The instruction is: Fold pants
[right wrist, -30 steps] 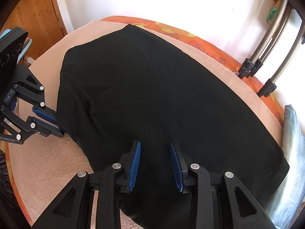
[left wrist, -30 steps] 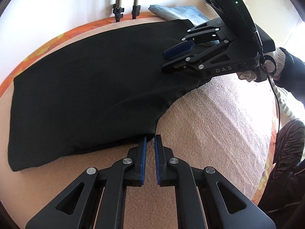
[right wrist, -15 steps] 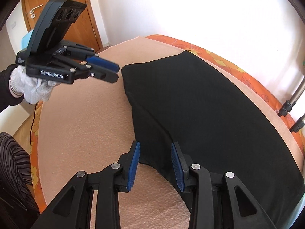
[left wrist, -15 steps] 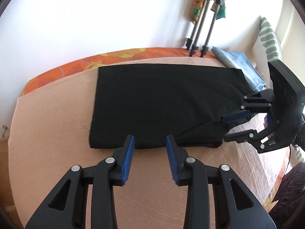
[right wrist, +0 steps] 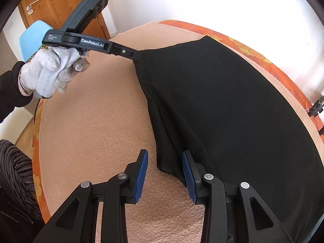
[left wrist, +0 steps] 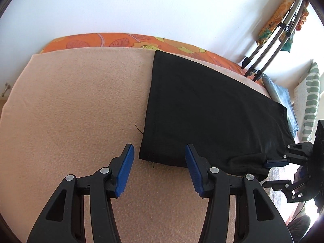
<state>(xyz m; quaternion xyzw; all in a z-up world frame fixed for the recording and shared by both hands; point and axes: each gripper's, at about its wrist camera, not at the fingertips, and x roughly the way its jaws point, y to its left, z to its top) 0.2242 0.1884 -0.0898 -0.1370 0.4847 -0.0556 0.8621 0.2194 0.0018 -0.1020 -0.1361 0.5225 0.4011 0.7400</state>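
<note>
I see the bed (left wrist: 70,111) under a peach blanket, its orange patterned sheet showing only along the edge by the wall. The pants (left wrist: 202,111) lie folded flat on the bed, toward the wall side; they are so black that I can hardly read seams or layers, and in the right wrist view their far end runs out of frame.

My left gripper (left wrist: 160,167) hangs over the pants' near corner, its fingers having just been opening and now standing apart, pads clear of the cloth. From the right wrist view its tips (right wrist: 129,53) meet that corner and I cannot tell if they touch.

My right gripper (right wrist: 164,175) has its fingers apart astride the pants' other near corner, not pressing it. A gloved hand (right wrist: 50,75) holds the left gripper's handle.
</note>
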